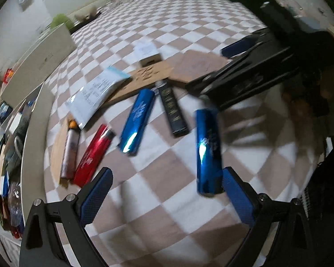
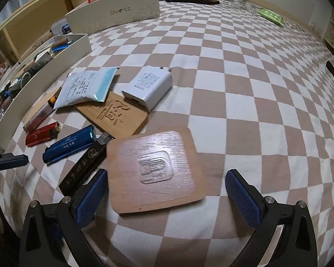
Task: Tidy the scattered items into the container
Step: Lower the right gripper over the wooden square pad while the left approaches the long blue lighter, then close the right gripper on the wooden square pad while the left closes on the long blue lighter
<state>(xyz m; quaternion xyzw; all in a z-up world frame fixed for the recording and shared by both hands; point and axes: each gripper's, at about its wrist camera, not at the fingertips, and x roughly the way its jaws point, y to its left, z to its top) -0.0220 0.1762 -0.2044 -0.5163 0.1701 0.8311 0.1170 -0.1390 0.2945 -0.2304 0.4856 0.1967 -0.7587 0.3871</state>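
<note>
- Left gripper [image 1: 167,187]: jaws apart over the checkered cloth [image 1: 167,200]; blue lighter [image 1: 208,151] just beside the right fingertip.
- Lighter likely light, rigid, glossy-slippery; grip across its narrow mid-body.
- Right gripper [image 2: 165,189]: jaws apart around a wooden coaster [image 2: 153,169].
- White container [image 2: 44,71] stands left.

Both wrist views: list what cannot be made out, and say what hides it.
- Left wrist view: print on the blue lighters is smeared by motion blur.
- Left wrist view: the right gripper is blurred; its jaw state is unclear.
- Right wrist view: the container contents are mostly hidden behind its near wall.
- Right wrist view: the orange-capped tube top sits under the white packet.
</note>
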